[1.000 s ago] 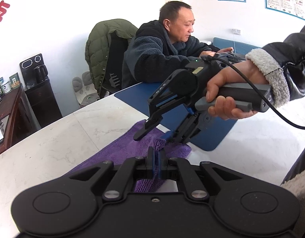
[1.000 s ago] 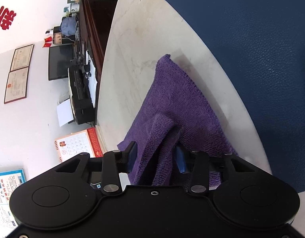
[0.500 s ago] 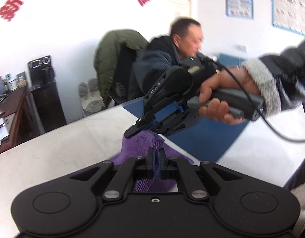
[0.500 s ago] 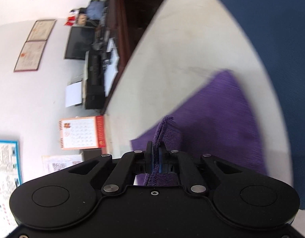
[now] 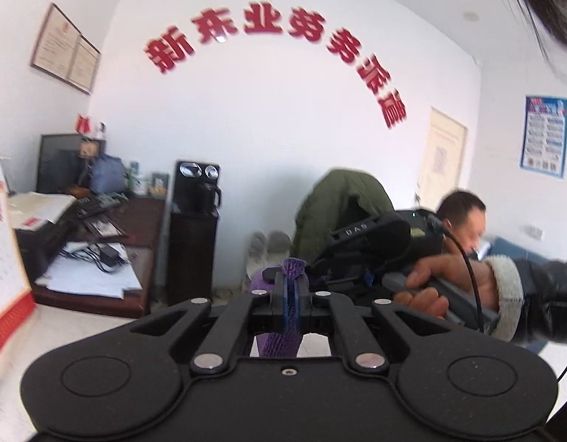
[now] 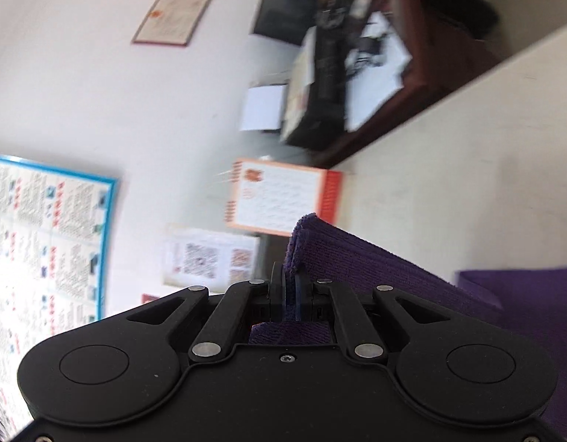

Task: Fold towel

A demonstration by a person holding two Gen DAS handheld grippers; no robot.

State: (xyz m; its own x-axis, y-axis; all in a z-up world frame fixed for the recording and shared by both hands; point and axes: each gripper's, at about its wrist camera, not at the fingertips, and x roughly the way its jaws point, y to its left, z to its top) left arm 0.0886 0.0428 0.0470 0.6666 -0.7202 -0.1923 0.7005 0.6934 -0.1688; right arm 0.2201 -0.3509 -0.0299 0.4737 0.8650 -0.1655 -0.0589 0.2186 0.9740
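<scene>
The purple towel is pinched at one edge between the pads of my left gripper, which is shut on it and raised well above the table. A short tuft sticks up past the fingertips and a strip hangs below them. In the right wrist view my right gripper is shut on another edge of the towel. From there the cloth runs down to the right over the pale table. The right gripper, with the hand holding it, also shows close beside the left one, level with it.
A seated person is behind the right gripper, next to a chair draped with a green coat. A dark wooden desk with papers and a black water dispenser stand by the wall. A red desk calendar stands at the table's far edge.
Both grippers have risen from the table and tilted up toward level, lifting the towel's edge. The right gripper's jaws, apart around the cloth a second ago, have shut on it.
</scene>
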